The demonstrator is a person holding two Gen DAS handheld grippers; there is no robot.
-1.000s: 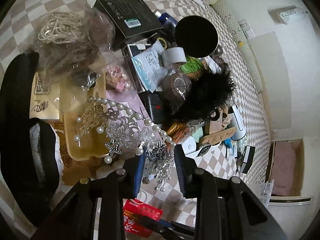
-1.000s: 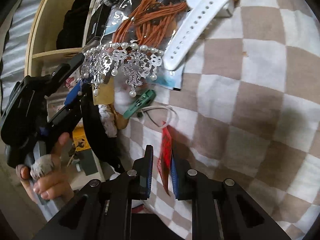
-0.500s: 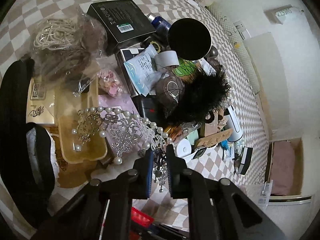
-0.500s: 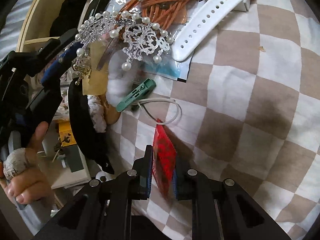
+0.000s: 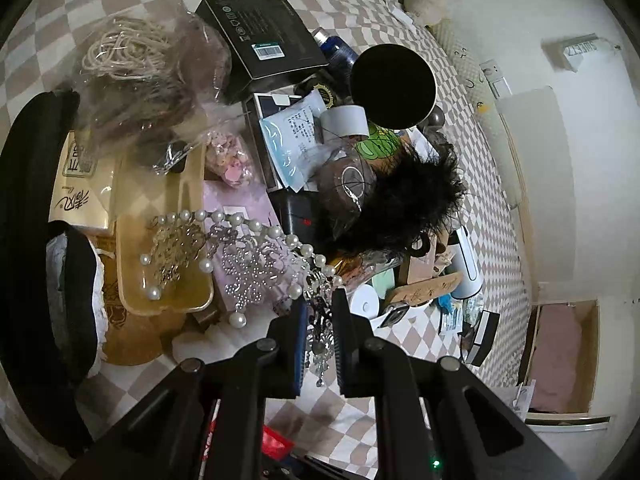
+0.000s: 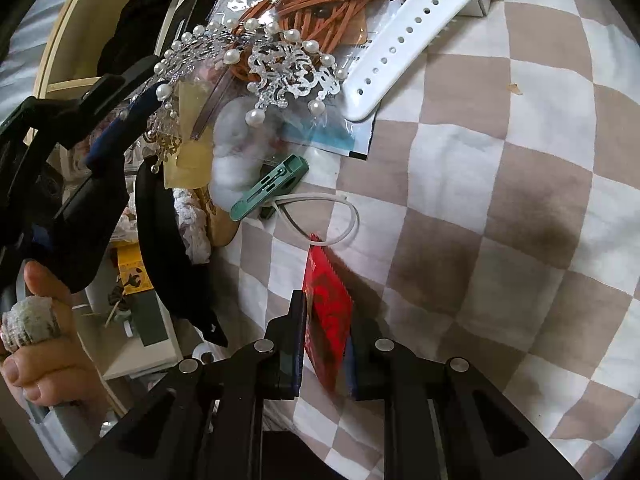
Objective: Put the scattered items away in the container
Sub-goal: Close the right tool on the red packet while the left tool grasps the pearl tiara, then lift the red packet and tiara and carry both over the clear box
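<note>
1. Left gripper point(image 5: 320, 336): clamped on the dangling end of the pearl tiara point(image 5: 240, 256), jaws having just been closing around it, likely the only thin part that fits between the pads.
2. Tiara: arched over the amber tray point(image 5: 160, 208), beside the pink box point(image 5: 236, 204), in the heaped pile.
3. Right gripper point(image 6: 324, 344): pinched on the red sachet point(image 6: 326, 304), raised off the checkered bedcover point(image 6: 500, 200), probably for carrying.
4. Just beyond the tiara: green clip point(image 6: 272, 190), white strap point(image 6: 408, 36).
5. Container: not surely identifiable.

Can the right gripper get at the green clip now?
Probably not yet: the right gripper is shut on the red packet. The green clip lies just ahead on the checkered cloth, uncovered.
</note>
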